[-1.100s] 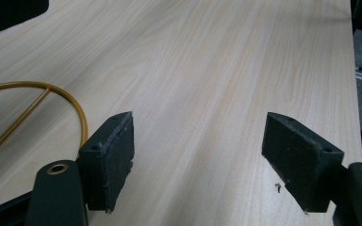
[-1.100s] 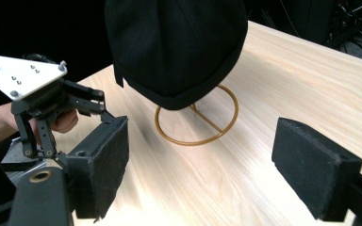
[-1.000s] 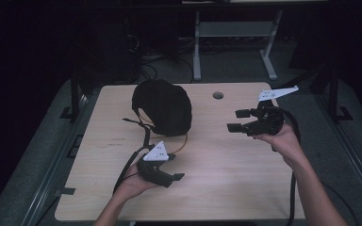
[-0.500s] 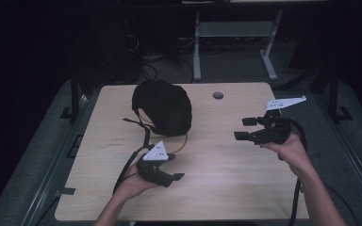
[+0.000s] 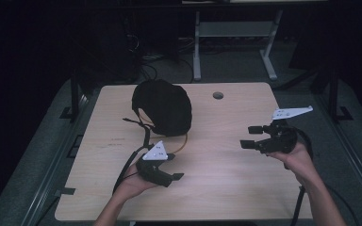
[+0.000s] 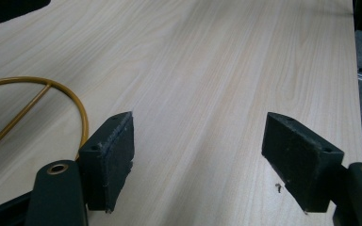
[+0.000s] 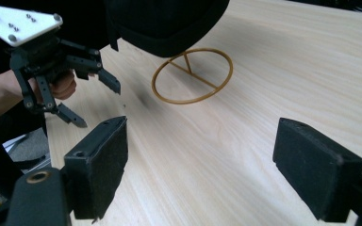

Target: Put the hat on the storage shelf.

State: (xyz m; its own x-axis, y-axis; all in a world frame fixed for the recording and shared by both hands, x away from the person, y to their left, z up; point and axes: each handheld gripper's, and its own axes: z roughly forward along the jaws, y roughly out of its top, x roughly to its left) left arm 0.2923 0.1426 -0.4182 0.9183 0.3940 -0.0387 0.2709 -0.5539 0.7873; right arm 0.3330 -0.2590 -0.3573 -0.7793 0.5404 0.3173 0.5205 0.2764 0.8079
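Both sets of jaws are spread wide with nothing but bare wood between them. Compared with a second ago, the right gripper has dropped lower and slid out toward the table's right edge and nearer the person, while the left gripper hasn't budged near the front. The black cap sits where it was, at the far middle of the table, perched on a gold wire stand whose ring lies flat on the wood. Its long axis runs roughly front to back, with straps trailing off its left side. Can't tell which way it faces.
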